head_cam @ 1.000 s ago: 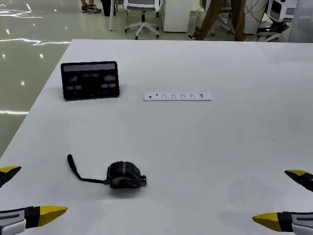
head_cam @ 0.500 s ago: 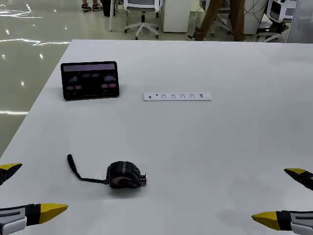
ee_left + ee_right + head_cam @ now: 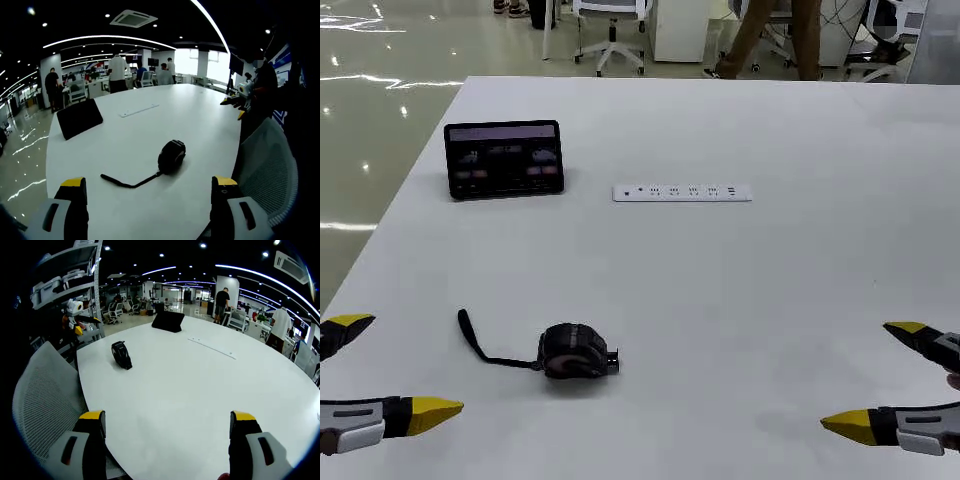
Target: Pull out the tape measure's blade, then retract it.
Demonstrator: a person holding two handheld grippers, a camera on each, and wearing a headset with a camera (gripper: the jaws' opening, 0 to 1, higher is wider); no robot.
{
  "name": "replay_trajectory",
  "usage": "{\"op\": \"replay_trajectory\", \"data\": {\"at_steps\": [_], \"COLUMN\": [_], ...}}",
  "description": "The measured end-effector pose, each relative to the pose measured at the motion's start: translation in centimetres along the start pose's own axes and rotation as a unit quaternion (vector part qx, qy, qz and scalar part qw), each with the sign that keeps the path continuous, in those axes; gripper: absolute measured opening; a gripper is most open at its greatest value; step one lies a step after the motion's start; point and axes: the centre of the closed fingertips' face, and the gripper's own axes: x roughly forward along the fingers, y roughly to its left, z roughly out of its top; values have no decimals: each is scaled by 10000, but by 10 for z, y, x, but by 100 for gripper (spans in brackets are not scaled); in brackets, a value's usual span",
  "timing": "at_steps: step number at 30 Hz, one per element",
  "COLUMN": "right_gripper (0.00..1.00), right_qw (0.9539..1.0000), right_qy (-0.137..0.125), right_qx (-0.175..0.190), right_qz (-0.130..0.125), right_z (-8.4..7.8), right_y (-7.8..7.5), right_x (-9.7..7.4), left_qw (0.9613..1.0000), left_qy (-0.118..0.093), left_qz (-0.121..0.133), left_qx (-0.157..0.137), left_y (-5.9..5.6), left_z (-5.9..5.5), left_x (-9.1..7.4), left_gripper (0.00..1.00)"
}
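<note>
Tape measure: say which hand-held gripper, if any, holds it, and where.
Neither. The tape measure lies free on the table; left hand-held gripper and right hand-held gripper open.

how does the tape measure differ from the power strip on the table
The tape measure is dark and rounded; the power strip is white, long and flat. The tape measure lies near the person, the power strip farther back. Both rest on the white table.

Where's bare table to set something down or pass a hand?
Bare: table between tape measure and right gripper; also the band between tape measure and power strip. Tightest by the left gripper, where tape measure and strap lie; tablet sits far left.
</note>
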Motion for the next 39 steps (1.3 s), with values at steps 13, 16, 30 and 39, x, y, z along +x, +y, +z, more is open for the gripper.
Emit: {"op": "replay_trajectory", "data": {"at_steps": [13,16,30,39], "right_gripper": [100,100,100,96], "right_qw": [9974,9951,9839,9703], "right_qy": [-62,-267,-358,41], "right_qx": [-522,-722,-1218,-1534], "right_qz": [491,615,1258,1869], "right_z": [35,49,74,66], "right_y": [9,14,51,73], "right_x": [37,48,116,161], "left_qw": [9864,9794,9461,9143], "left_qy": [565,773,1464,1800], "left_qz": [-1049,-1290,-1955,-2392], "left_qx": [1131,1351,2125,2729], "left_y": [-22,-25,-47,-70], "left_z": [25,22,2,-3], "left_x": [43,56,113,143], "left_gripper": [98,98,92,75]}}
